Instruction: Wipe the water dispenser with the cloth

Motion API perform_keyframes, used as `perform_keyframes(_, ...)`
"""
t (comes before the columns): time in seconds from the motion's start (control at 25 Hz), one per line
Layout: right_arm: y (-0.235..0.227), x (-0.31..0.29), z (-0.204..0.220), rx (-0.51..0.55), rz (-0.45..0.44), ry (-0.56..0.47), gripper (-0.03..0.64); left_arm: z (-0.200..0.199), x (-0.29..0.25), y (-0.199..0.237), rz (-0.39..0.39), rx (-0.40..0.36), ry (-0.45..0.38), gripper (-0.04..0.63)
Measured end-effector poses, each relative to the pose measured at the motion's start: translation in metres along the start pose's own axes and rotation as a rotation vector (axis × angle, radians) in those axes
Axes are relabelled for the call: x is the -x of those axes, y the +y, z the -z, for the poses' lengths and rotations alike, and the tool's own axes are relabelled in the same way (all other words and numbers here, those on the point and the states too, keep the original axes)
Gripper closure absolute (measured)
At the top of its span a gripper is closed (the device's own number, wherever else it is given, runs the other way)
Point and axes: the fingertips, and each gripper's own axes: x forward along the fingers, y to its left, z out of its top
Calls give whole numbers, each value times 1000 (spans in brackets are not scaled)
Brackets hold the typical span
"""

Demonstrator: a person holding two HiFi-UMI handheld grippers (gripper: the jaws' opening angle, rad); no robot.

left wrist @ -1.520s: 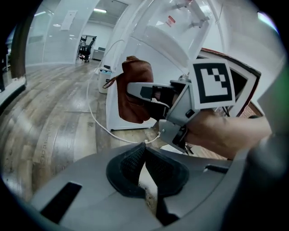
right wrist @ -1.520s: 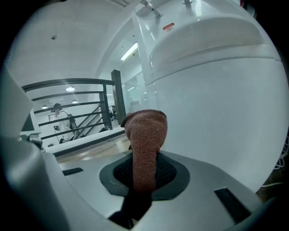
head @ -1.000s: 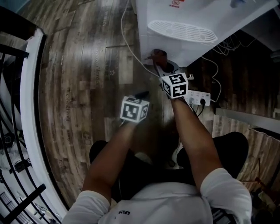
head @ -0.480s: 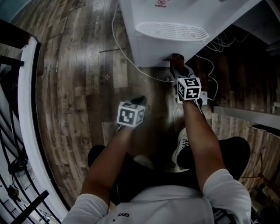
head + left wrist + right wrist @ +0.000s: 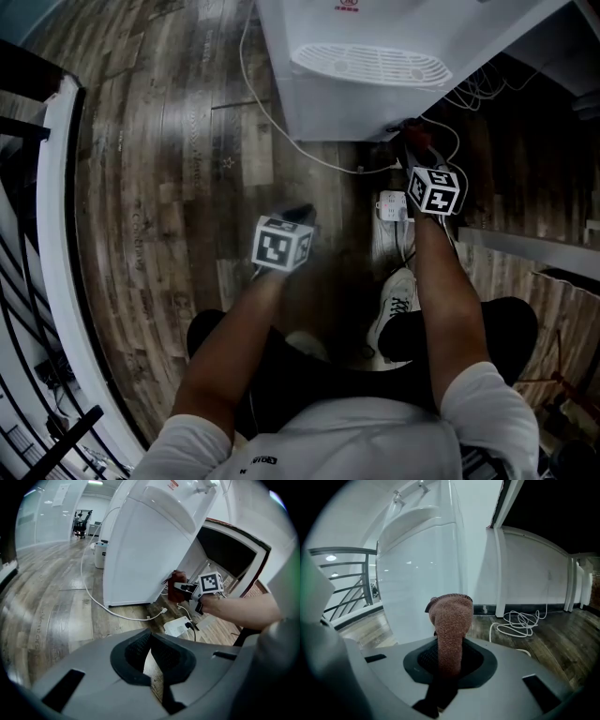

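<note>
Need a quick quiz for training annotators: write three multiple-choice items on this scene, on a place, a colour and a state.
1. Where is the power strip? A on the floor by the shoe; B on a table; C in a drawer.
2. The water dispenser is: A black; B white; C green.
3. The right gripper is: A open and empty; B shut on the cloth; C shut on a cup.
1 A: it lies on the floor beside the shoe. 2 B: its panels are white. 3 B: the cloth sits pinched between its jaws.
</note>
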Motion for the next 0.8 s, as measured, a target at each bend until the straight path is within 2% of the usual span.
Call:
perform_keyframes(0.16,-16,3,6,-53,45,3,558,0,-1,-1,0,3,2,606)
perform_keyframes(0.28,-3,1,18,-7,32,36,558,0,-1,-2,3,5,1,606)
perform_keyframes(0.44,74,-14,32,38,-127,65,558,-7,0,-2,2,19,-14,606)
perform_keyframes(0.64,191,-30,25,71,-362,35,558,-26,13,-6,-8,27,-68,606)
perform_keyframes(0.8,236,-43,21,76,-446,30,558,-23,18,-4,-36,39,-64,606)
